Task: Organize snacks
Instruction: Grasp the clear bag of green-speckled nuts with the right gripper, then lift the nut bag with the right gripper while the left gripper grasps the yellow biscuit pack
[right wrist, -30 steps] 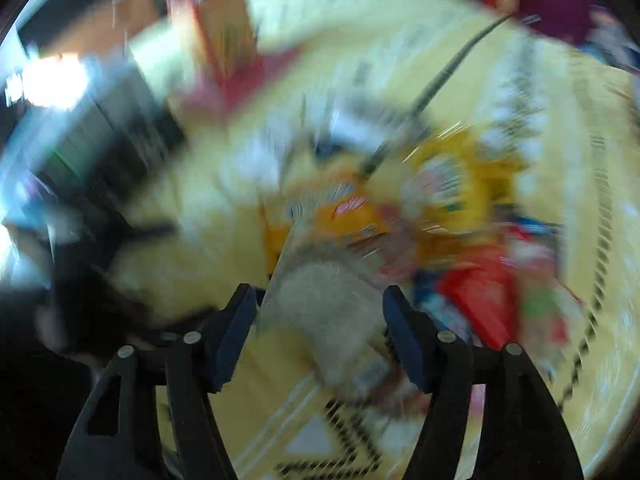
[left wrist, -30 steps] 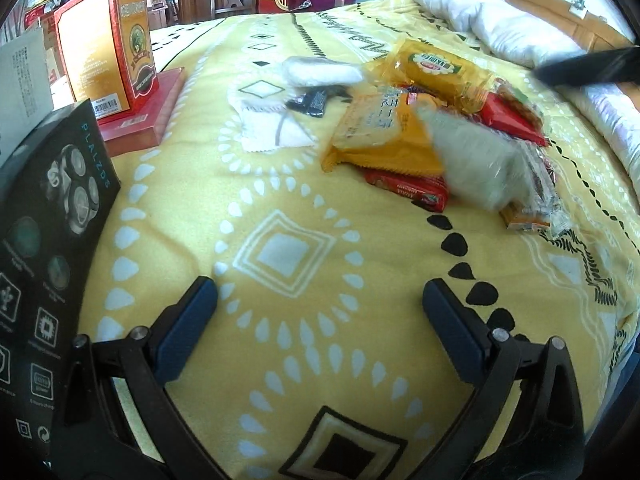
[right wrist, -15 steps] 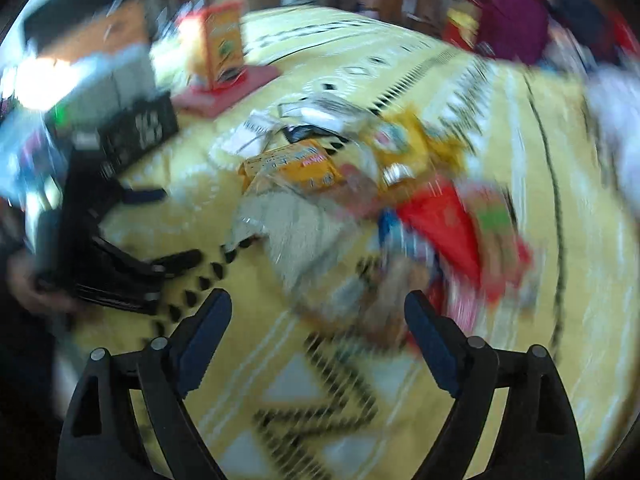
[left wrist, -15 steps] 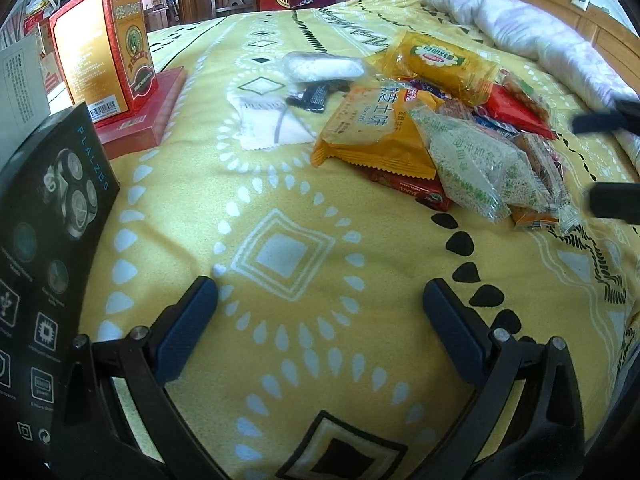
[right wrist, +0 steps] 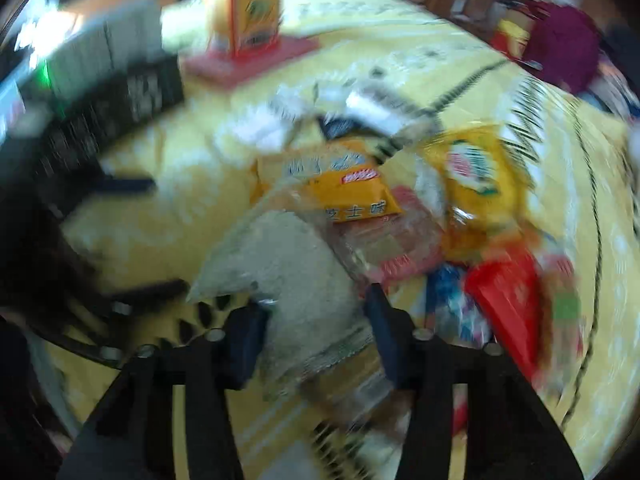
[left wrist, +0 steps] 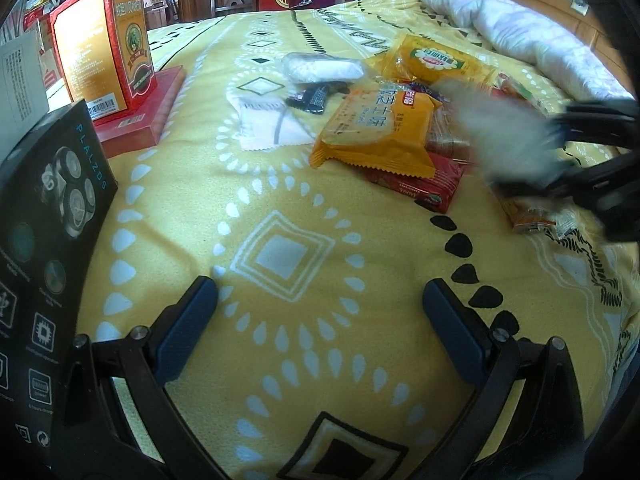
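Note:
A pile of snack packs lies on the yellow bedspread (left wrist: 280,208): an orange pack (left wrist: 376,128) (right wrist: 344,184), a yellow pack (left wrist: 436,60) (right wrist: 476,172) and a red pack (left wrist: 420,184). My right gripper (right wrist: 316,308) (left wrist: 560,152) reaches in from the right. Its jaws are closing on a pale greenish snack bag (right wrist: 288,264) (left wrist: 504,136), with both pads against the bag's lower end. The bag looks blurred. My left gripper (left wrist: 318,292) hangs open over bare bedspread near the front, nothing between its fingers.
A red and yellow carton (left wrist: 104,40) stands on a flat red box at the back left. A black shaver box (left wrist: 44,240) leans at the left edge. A white packet (left wrist: 320,68), a white sachet (left wrist: 272,124) and a rumpled white duvet (left wrist: 520,28) lie farther back.
The pale bag lay loose on the pile half a second ago, with the right gripper wide open beside it. That gripper has since come down and closed around the bag. The left gripper stayed still.

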`<action>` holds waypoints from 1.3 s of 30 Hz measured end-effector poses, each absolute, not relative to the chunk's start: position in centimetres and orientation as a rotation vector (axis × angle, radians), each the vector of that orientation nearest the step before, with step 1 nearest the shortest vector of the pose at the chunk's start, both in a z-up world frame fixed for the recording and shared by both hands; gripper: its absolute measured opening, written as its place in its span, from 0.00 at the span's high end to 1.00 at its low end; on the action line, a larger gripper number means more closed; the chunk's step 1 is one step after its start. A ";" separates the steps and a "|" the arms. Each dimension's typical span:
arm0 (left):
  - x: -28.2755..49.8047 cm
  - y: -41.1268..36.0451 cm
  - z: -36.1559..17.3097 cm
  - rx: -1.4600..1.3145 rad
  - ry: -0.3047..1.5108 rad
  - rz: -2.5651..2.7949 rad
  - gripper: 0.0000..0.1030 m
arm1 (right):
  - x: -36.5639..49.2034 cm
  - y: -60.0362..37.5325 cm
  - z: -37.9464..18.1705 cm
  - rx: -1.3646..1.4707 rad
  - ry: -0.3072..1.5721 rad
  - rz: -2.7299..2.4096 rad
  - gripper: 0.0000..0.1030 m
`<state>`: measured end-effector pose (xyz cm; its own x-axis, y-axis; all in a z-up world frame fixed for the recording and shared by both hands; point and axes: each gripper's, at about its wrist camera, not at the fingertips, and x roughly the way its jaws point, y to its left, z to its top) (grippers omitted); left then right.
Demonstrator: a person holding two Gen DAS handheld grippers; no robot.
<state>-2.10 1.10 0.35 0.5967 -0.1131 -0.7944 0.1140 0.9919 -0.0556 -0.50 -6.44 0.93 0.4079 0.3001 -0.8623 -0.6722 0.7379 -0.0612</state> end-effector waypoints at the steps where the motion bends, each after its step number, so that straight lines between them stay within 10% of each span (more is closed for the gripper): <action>1: -2.1 1.1 0.4 0.001 0.925 -0.132 0.00 | -1.3 -7.6 2.0 -0.349 0.957 0.620 0.52; 9: 0.0 1.1 4.6 -0.115 0.892 -0.224 0.09 | -8.3 -16.1 3.0 0.108 0.997 0.476 0.53; 28: 8.4 -1.8 2.4 -0.049 0.969 -0.282 0.04 | -10.3 -15.7 -0.3 0.072 1.077 0.488 0.40; 32: 8.4 -1.7 2.3 -0.060 0.981 -0.308 0.23 | -10.2 -14.5 0.0 -0.033 1.059 0.502 0.31; 39: 6.4 -1.7 3.2 -0.059 0.970 -0.318 0.25 | -10.1 -13.6 0.3 -0.052 1.051 0.553 0.34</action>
<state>6.38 -1.70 3.24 0.5230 -0.2915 -0.8010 0.2392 0.9521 -0.1903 -10.06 -13.58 0.34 0.3742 0.4072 -0.8332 -0.4555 0.8633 0.2174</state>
